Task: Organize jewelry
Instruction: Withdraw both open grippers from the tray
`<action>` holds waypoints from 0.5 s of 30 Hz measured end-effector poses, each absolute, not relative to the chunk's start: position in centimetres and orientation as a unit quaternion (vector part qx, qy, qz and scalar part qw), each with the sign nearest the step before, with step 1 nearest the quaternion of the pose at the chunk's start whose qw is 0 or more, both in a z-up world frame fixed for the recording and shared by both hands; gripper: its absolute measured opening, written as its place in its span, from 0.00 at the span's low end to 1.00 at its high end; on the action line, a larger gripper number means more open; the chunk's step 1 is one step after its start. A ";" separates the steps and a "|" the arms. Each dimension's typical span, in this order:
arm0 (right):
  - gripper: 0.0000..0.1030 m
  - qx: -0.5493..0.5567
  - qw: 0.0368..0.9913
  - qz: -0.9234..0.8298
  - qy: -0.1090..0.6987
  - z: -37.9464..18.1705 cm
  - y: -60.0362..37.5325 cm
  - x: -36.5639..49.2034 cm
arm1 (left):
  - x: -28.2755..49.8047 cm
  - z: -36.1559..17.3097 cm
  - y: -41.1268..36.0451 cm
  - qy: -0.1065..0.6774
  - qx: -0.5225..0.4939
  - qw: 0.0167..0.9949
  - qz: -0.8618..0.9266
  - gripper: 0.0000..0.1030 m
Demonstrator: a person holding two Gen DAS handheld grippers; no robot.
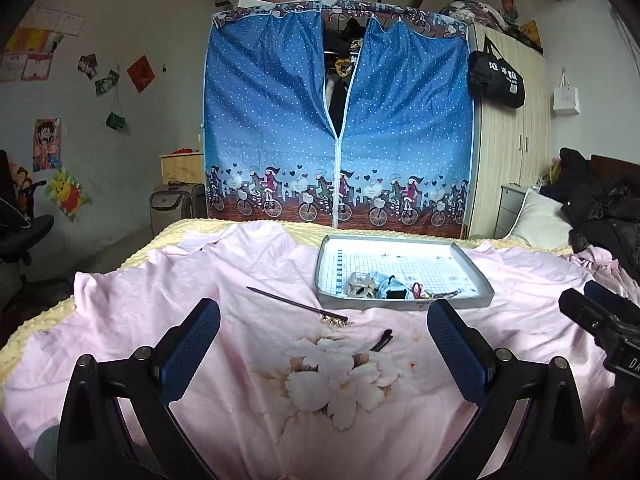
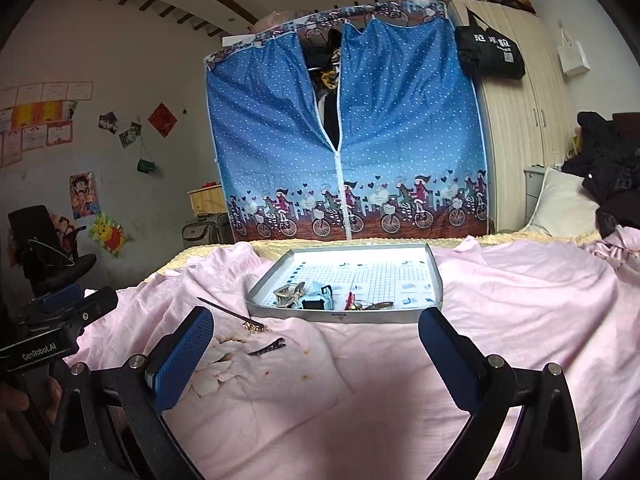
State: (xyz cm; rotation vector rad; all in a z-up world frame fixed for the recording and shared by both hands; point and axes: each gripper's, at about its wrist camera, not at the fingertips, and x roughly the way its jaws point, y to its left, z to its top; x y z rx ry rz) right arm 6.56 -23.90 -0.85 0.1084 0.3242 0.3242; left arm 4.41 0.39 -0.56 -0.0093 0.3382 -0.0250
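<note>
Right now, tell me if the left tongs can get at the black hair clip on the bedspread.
Probably yes. The left tongs are open and the clip lies on the bedspread just ahead of them, between their fingers, with nothing over it. The hair stick lies apart, farther on.

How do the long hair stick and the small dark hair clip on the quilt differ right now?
The hair stick is long, thin and straight, with a gold ornament at its near end; the hair clip is short, dark and plain. The hair stick lies farther left, the hair clip nearer the tray. Both rest on the pink quilt, outside the tray, ungripped.
</note>
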 end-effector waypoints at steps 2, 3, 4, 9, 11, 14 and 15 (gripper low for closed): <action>1.00 0.053 0.973 0.156 0.162 -1.0 -23.9 6.2 | 4.1 -0.7 0.4 0.171 -0.005 0.985 -0.011 0.99; 1.00 0.054 0.973 0.154 0.162 -1.0 -24.0 5.9 | 4.0 -0.8 0.4 0.172 -0.006 0.985 -0.012 0.99; 1.00 0.054 0.973 0.153 0.164 -1.1 -24.0 5.7 | 3.9 -0.9 0.3 0.174 -0.007 0.985 -0.014 0.99; 1.00 0.047 0.973 0.147 0.169 -1.3 -23.8 5.0 | 3.4 -1.2 0.1 0.188 -0.004 0.982 -0.025 0.99; 1.00 0.046 0.973 0.145 0.173 -1.4 -23.7 4.9 | 3.4 -1.4 -0.1 0.194 -0.001 0.981 -0.025 0.99; 1.00 0.043 0.973 0.141 0.180 -1.6 -23.5 4.8 | 3.3 -1.6 0.0 0.204 -0.001 0.979 -0.022 0.99; 1.00 0.042 0.972 0.141 0.183 -1.6 -23.5 4.8 | 3.3 -1.7 0.1 0.210 -0.002 0.978 -0.016 0.99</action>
